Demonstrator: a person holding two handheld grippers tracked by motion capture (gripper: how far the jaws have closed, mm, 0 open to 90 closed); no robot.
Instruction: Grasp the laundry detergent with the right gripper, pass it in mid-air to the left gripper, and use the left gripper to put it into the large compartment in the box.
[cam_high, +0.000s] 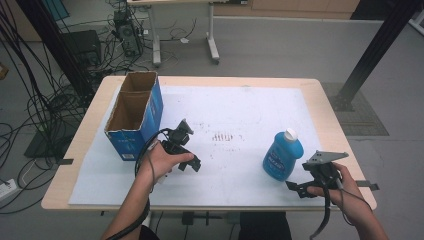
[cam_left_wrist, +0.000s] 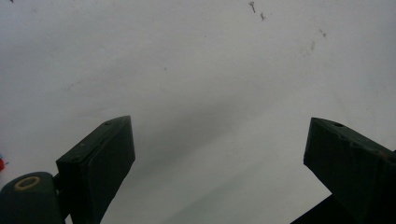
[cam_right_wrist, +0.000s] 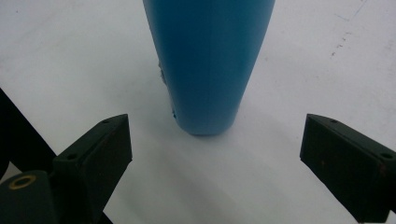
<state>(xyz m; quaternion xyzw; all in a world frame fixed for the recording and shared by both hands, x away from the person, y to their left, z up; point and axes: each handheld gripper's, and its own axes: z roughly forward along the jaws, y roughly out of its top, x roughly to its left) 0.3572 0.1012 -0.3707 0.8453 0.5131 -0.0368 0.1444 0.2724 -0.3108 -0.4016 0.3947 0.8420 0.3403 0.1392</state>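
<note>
Cardboard comes first at the far left: an open-topped blue box with brown inner walls (cam_high: 135, 115) stands on the white sheet (cam_high: 240, 105) that covers the light wooden table (cam_high: 327, 107).

Just right of the box and nearer the person, the left gripper (cam_high: 192, 165) rests in the left hand (cam_high: 162, 160), low over the sheet. In the left gripper view its jaws stand wide apart with bare white sheet between them, holding nothing.

Right of the middle of the table stands a blue plastic bottle with a white cap and a printed label (cam_high: 283, 154), upright on the sheet, well apart from the box.

Near the right edge, just right of the bottle and slightly nearer, the right hand (cam_high: 350, 192) holds the right gripper (cam_high: 295, 189), a grey three-cornered plate on top. Its jaws point left toward the foot of the bottle. In the right gripper view the jaws gape wide; the bottle's blue base (cam_right_wrist: 208, 65) stands ahead of them, centred on the gap but beyond the tips, touching neither jaw.
</note>
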